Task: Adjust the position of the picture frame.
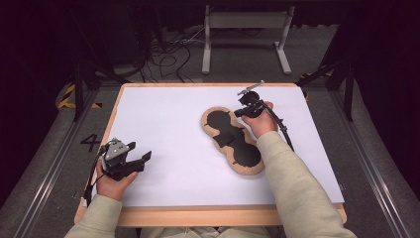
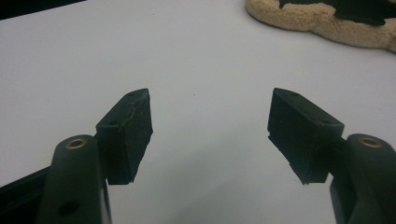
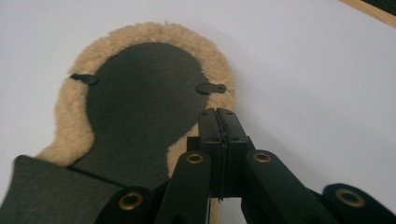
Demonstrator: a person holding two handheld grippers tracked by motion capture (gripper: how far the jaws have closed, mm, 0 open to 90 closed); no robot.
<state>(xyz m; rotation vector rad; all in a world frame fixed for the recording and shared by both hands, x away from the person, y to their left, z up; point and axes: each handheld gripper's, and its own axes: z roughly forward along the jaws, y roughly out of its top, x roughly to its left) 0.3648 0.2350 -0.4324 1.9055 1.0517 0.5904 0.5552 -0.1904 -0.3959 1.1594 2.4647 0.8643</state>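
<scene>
On the white table top (image 1: 163, 124), right of centre, lies a fleece pad (image 1: 232, 140) – tan pile rim, black flat panels on top, shaped like 2 joined lobes. Looks light, soft and floppy, not fragile – best taken by the fluffy edge or a black panel corner. Right gripper (image 3: 218, 120) sits at the far lobe's edge, jaws pressed together; can't tell if fleece is caught. Left gripper (image 2: 210, 135) hovers well apart, jaws spread, nothing between. Smooth matte surface on a wood-edged board; dark room behind, cables and a grey stand (image 1: 245, 34).
</scene>
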